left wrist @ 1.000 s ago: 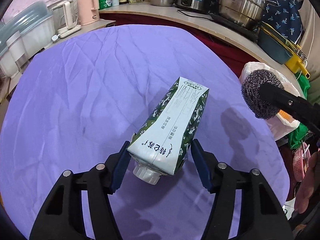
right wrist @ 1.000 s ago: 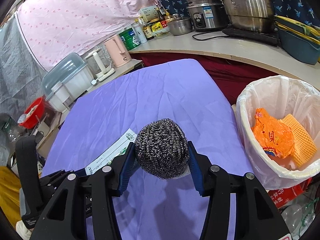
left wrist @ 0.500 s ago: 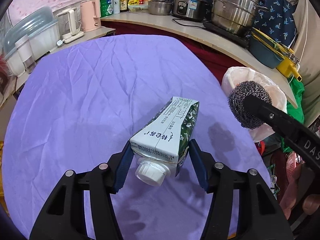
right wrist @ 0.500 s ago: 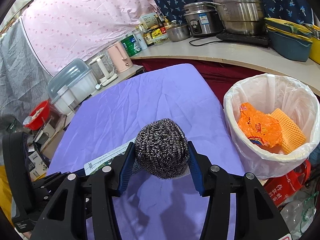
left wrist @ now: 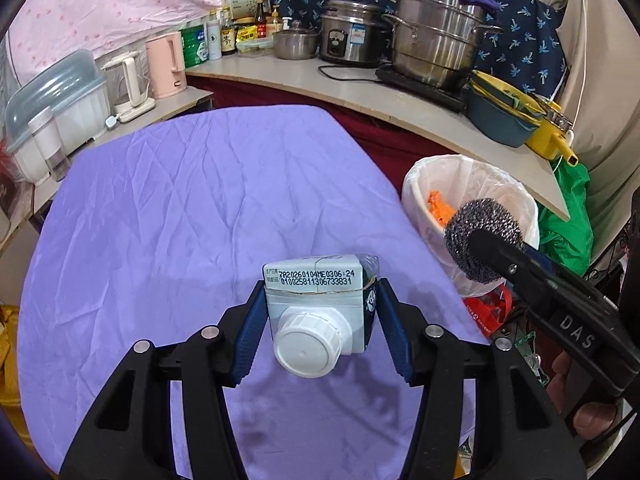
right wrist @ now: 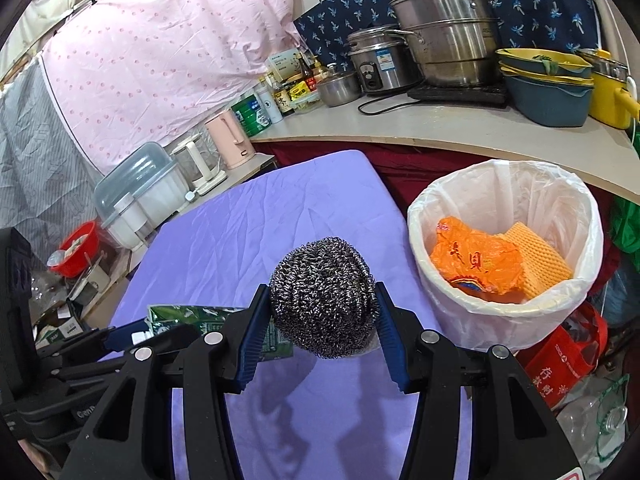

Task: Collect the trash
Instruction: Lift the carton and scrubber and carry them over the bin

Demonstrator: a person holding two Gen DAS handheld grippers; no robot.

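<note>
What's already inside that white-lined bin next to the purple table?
Inside the bin lie a crumpled orange wrapper and a yellow waffle-textured sponge, leaning against each other. Whatever lies beneath them is hidden, and the bin's near wall blocks the bottom.

a purple cloth (left wrist: 192,216) covers the table. behind it a pale counter (right wrist: 440,128) curves along, crowded with steel pots (left wrist: 432,36). a pink dotted sheet (right wrist: 160,64) hangs as a wall.
</note>
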